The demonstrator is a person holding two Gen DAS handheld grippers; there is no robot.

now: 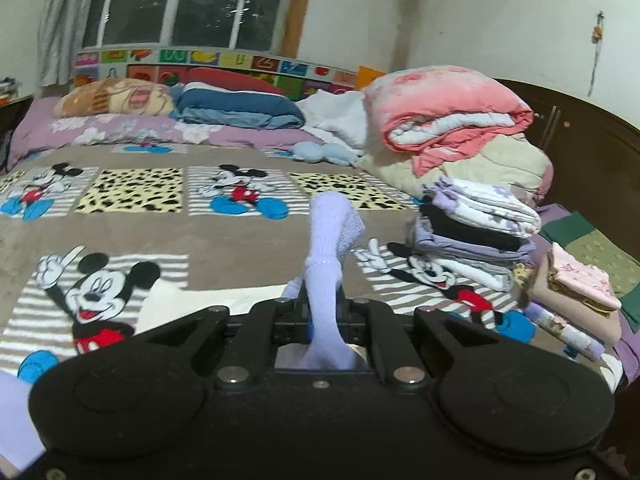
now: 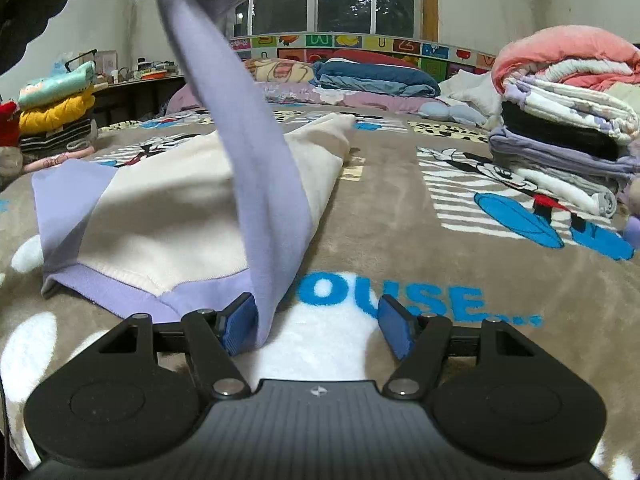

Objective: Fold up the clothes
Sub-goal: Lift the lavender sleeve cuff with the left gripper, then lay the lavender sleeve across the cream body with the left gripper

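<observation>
Left wrist view: left gripper point(image 1: 325, 312) pinches a lilac sleeve point(image 1: 326, 264), raised above the bed point(image 1: 200, 232). Right wrist view: right gripper point(image 2: 316, 328) stands spread, the sleeve against its left pad point(image 2: 240, 322) only. The cream-and-lilac sweatshirt point(image 2: 168, 208) lies on the bed near a stack of folded clothes point(image 2: 560, 148).

A bed point(image 1: 224, 236) under a brown cartoon-mouse blanket point(image 2: 400, 216) fills a room with pale walls point(image 1: 460, 20), a dark arched window point(image 1: 188, 0) with a grey curtain point(image 1: 60, 24), and a dark wooden cabinet point(image 1: 580, 148).
</observation>
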